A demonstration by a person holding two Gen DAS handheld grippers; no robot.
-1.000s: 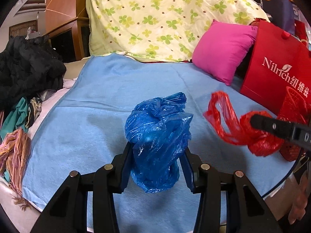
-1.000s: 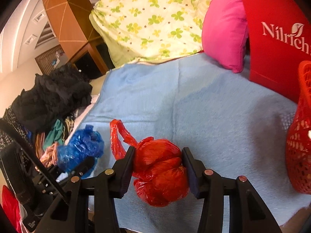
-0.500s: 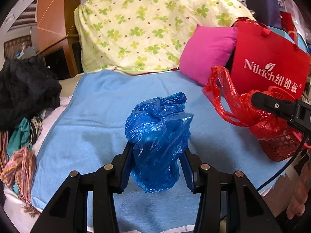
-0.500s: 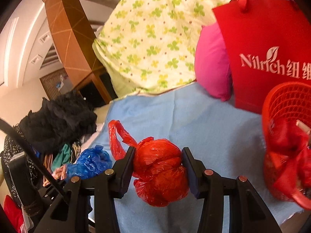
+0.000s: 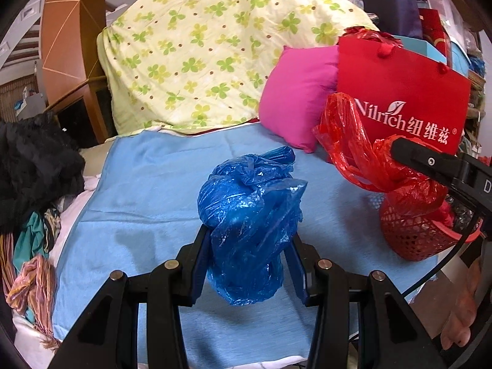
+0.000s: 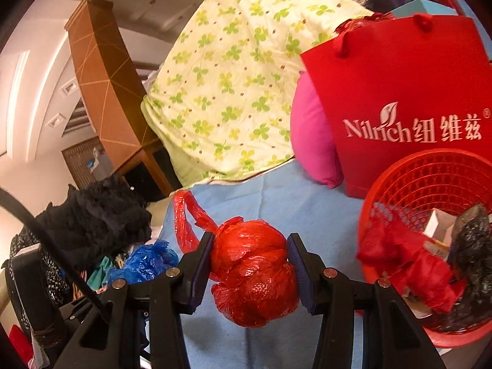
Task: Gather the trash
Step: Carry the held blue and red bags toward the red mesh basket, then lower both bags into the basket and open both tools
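My left gripper (image 5: 249, 258) is shut on a knotted blue plastic bag (image 5: 249, 215) and holds it above the blue bed cover (image 5: 147, 196). My right gripper (image 6: 250, 264) is shut on a knotted red plastic bag (image 6: 255, 264), just left of the red mesh basket (image 6: 427, 181). The basket holds red and black bags and a small white box. In the left wrist view the red bag (image 5: 384, 169) hangs over the basket (image 5: 412, 236) at the right. The blue bag also shows in the right wrist view (image 6: 144, 261) at the lower left.
A red Nilrich paper bag (image 5: 402, 98) and a pink pillow (image 5: 295, 98) stand behind the basket. A clover-print quilt (image 5: 209, 49) is piled at the back. Dark clothes (image 5: 33, 166) lie heaped on the left. The basket sits at the bed's right edge.
My right gripper has carried the red bag to the right and up, close beside the basket. My left gripper, still holding the blue bag, has shifted slightly toward the basket side.
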